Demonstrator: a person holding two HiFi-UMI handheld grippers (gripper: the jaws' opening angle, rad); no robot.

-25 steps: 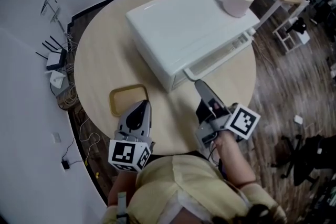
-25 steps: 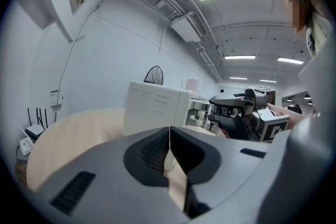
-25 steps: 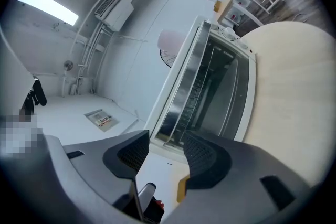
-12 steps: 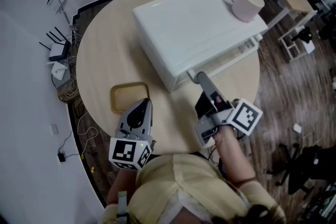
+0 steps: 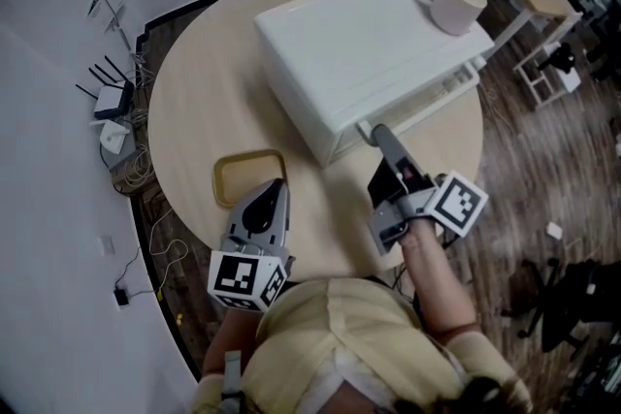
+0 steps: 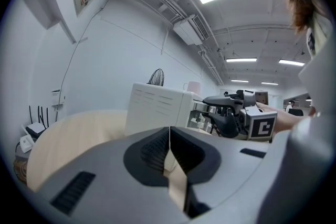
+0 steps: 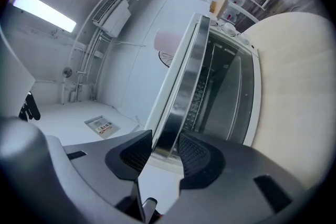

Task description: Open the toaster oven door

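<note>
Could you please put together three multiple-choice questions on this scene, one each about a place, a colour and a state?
1. Where is the mug? A on the floor; B on top of the toaster oven; C on a shelf.
2. What colour is the tray? A tan; B blue; C black.
3. How are the left tongs? A wide open; B closed on the mug; C closed and empty.
Answers: B, the mug stands on the oven's roof in the head view; A, the tray shows tan there; C, the left gripper view shows the jaws meeting with nothing between them.
</note>
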